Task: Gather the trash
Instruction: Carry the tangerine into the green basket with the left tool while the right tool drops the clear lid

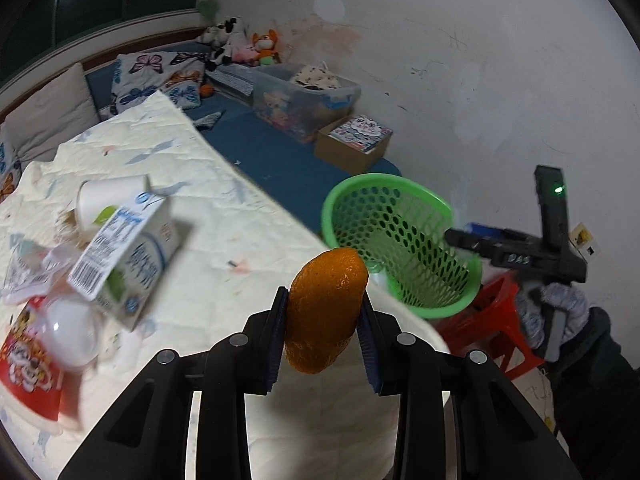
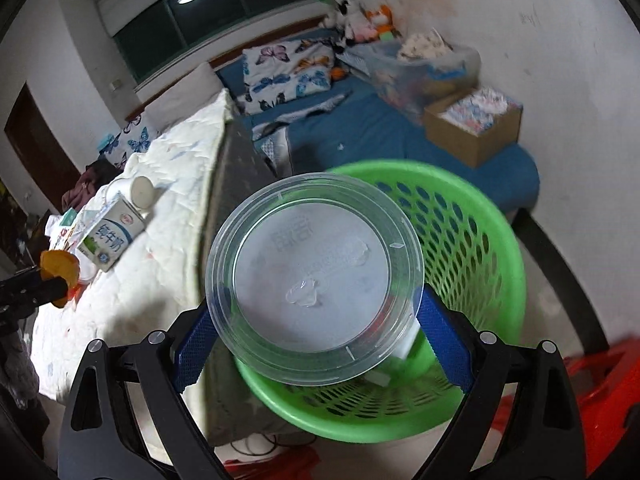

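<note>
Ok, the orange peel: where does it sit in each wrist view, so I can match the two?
Left wrist view: orange peel at lower centre, pinched in the left gripper.
Right wrist view: orange peel at the far left edge, beside the milk carton.
Shared landmark: the green basket, right of centre in both views.

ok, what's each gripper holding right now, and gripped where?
Left gripper: orange peel, pinched across its middle. Right gripper: clear plastic container, clamped on opposite sides of its rim, over the green basket.
</note>
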A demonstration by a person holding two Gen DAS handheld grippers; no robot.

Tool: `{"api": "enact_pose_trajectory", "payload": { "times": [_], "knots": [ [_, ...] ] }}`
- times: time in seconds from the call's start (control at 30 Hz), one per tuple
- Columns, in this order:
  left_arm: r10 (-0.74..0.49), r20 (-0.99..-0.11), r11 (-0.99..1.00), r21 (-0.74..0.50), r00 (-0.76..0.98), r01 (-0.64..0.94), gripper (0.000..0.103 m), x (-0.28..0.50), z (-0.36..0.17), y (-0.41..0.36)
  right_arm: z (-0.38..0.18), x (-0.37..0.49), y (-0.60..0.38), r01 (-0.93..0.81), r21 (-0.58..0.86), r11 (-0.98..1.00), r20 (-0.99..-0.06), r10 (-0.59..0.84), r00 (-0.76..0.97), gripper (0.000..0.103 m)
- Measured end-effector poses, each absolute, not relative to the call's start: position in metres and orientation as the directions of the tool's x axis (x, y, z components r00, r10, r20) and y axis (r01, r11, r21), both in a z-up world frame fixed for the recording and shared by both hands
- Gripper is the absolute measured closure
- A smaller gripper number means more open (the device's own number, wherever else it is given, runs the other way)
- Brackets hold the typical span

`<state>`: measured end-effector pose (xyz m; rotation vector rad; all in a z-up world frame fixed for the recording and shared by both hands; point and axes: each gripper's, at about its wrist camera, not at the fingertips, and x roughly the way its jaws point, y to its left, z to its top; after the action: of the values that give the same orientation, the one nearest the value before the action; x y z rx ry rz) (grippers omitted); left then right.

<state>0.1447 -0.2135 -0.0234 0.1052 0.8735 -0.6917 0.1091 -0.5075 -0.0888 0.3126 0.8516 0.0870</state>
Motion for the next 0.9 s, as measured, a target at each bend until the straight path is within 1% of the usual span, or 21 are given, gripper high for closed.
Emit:
{"api": "enact_pose_trajectory", "payload": {
  "times": [0.17, 0.33, 0.6, 0.9],
  "knots": [
    [-0.503, -0.748, 0.777, -0.173, 0.432, 0.605, 0.071, 0.146, -0.027, -0.223, -0.108, 0.125, -0.513, 0.058, 0.347, 0.936, -0.738, 0.234, 0.633, 0.010],
    [-0.487, -0.763, 0.787, -0.172, 0.426, 0.592, 0.071, 0.153, -0.033, -0.224, -0.115, 0.138, -0.511, 0.048, 0.417, 0.907, -0.712, 0.294, 0.637, 0.007],
    [-0.498, -0.766, 0.763, -0.165, 0.406, 0.625, 0.071, 0.159, -0.033, -0.247, -0.098, 0.124, -0.516, 0.048, 0.412, 0.910, -0.682, 0.273, 0.679, 0.007],
    [-0.515, -0.790, 0.709, -0.174, 0.333, 0.684, 0.071, 0.176, -0.044, -0.313, -0.077, 0.079, -0.543, 0.081, 0.420, 0.904, -0.642, 0.233, 0.731, 0.007]
  ]
}}
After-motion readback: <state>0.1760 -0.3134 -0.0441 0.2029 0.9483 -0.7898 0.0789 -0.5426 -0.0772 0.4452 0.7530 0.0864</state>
